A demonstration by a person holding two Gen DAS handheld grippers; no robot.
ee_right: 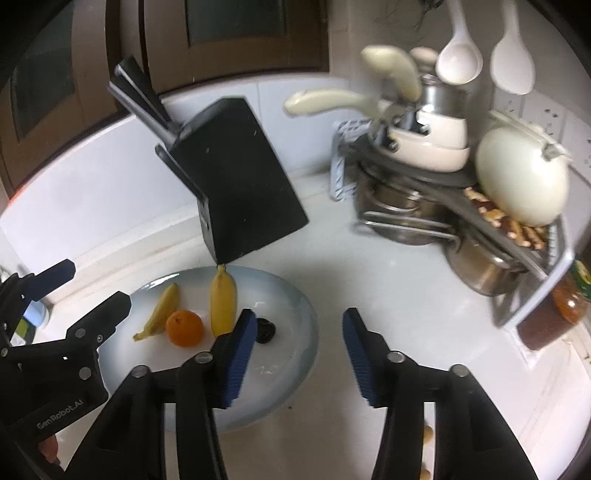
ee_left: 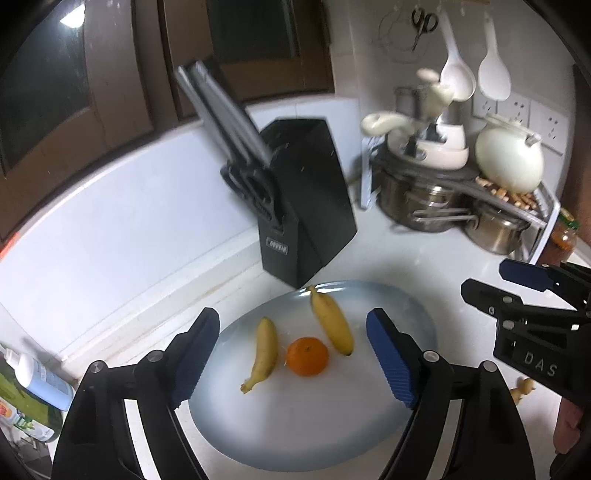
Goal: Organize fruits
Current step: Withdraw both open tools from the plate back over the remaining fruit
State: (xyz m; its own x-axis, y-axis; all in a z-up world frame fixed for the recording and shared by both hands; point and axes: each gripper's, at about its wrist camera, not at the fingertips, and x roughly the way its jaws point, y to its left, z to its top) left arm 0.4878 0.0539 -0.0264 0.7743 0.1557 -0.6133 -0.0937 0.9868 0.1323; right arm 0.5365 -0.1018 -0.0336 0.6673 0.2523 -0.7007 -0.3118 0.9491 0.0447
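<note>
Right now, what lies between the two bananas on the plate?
An orange sits between the left banana and the right banana on the plate, clearest in the left wrist view.

"DAS" on right gripper [ee_left: 491, 291]; "GenRobot.AI" on left gripper [ee_right: 85, 284] (knife-block label unreadable).

Dim indoor light, heavy fisheye bending with black corners, soft motion blur across both views, ceiling lamp glinting in the dark window [ee_left: 72, 18], knife block [ee_right: 236, 177] throwing a shadow over the white counter [ee_right: 388, 295], hanging spoons [ee_left: 474, 72] smeared
</note>
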